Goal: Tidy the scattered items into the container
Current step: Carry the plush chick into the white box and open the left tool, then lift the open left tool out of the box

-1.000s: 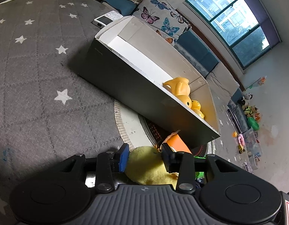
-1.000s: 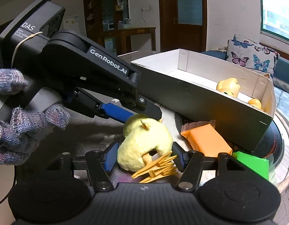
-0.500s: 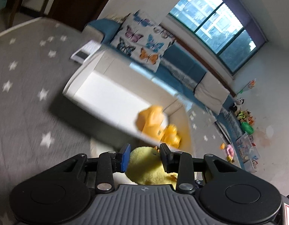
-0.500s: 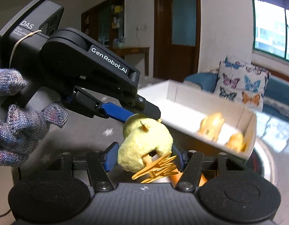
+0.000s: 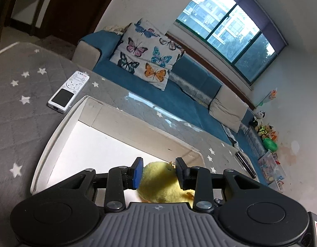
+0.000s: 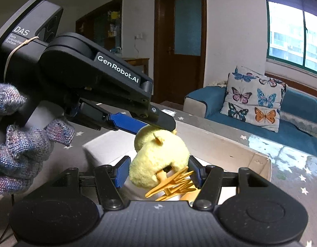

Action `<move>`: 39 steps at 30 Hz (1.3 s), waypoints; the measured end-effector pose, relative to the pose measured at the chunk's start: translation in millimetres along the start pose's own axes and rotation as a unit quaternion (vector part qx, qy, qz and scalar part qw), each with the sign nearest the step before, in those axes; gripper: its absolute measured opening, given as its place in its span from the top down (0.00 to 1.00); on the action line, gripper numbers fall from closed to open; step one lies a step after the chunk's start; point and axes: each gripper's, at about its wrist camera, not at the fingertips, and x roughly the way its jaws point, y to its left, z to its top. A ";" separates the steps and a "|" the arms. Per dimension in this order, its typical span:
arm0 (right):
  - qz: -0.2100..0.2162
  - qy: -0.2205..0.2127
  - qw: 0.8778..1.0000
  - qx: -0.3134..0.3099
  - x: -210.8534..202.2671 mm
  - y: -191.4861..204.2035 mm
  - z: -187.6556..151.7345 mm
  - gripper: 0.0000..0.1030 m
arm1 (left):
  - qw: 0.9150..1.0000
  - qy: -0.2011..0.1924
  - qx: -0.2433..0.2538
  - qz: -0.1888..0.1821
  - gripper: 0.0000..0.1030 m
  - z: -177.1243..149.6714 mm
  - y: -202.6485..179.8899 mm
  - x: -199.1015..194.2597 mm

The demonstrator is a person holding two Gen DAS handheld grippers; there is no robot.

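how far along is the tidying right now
In hand: the yellow plush duck is gripped by both the left gripper and the right gripper, raised over the white cardboard box, not yet released. Already done: these views show nothing stored, since the visible box floor is bare. Left: lowering and releasing the duck; other scattered items are out of view.

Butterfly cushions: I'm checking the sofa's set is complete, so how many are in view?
1. A single butterfly cushion leans against the back of the blue sofa, near its armrest end. Others may sit outside the frame.
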 end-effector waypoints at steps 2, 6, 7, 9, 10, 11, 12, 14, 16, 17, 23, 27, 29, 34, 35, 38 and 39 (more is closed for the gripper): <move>0.001 0.008 1.000 0.008 12.1 -5.0 -0.3 0.42 | 1.000 0.009 -0.004 0.002 0.64 4.5 5.2 12.4; 0.005 0.032 0.999 0.021 28.4 -16.3 -4.0 0.42 | 1.000 0.027 -0.006 0.011 0.64 4.9 15.9 33.0; 0.005 0.039 0.999 0.021 31.3 -16.9 -6.0 0.42 | 0.999 0.031 -0.009 0.011 0.64 3.3 19.3 36.2; 0.006 0.055 0.998 0.018 37.0 -17.5 -10.5 0.42 | 0.999 0.038 -0.012 0.013 0.66 0.7 24.8 40.4; 0.006 0.060 0.998 0.018 38.7 -17.2 -11.9 0.42 | 0.999 0.040 -0.013 0.014 0.66 -0.5 27.1 41.6; 0.006 0.064 0.998 0.017 40.3 -16.9 -13.2 0.42 | 0.999 0.039 -0.012 0.015 0.66 -1.2 28.0 41.4; 0.004 0.065 0.998 0.015 40.5 -16.1 -13.6 0.41 | 0.999 0.038 -0.010 0.016 0.66 -1.8 28.1 40.4; 0.001 0.065 0.998 0.011 40.8 -14.3 -14.1 0.41 | 0.999 0.034 -0.005 0.015 0.66 -3.1 26.7 36.6; 0.002 0.066 0.998 0.012 40.6 -14.0 -13.1 0.40 | 0.999 0.031 0.001 0.017 0.66 -4.6 24.4 32.3; 0.002 0.065 0.998 0.011 39.4 -13.0 -12.3 0.40 | 0.999 0.029 0.005 0.019 0.66 -5.4 22.8 29.9; -0.009 0.051 0.999 0.011 21.4 -12.8 -8.7 0.38 | 0.999 0.020 0.023 0.030 0.66 -11.1 13.4 11.9; -0.015 0.035 0.999 0.002 -3.9 -9.4 -10.7 0.35 | 0.998 0.010 0.042 0.035 0.66 -21.7 3.3 -5.6; -0.016 0.029 0.999 0.001 -14.7 -7.9 -12.3 0.33 | 0.998 0.006 0.050 0.035 0.66 -29.6 -2.1 -14.5; -0.015 0.016 1.000 -0.009 -44.3 -0.8 -19.7 0.28 | 0.997 -0.003 0.070 0.037 0.66 -49.2 -15.5 -36.7; -0.016 0.014 1.000 -0.011 -50.1 1.3 -22.3 0.28 | 0.997 -0.005 0.075 0.037 0.66 -53.1 -18.2 -41.1; -0.015 0.012 1.000 -0.014 -66.0 7.5 -32.8 0.28 | 0.996 -0.009 0.084 0.035 0.65 -66.7 -23.6 -52.9; -0.015 0.013 1.000 -0.015 -69.8 8.6 -36.1 0.27 | 0.996 -0.010 0.086 0.035 0.65 -71.6 -25.3 -57.1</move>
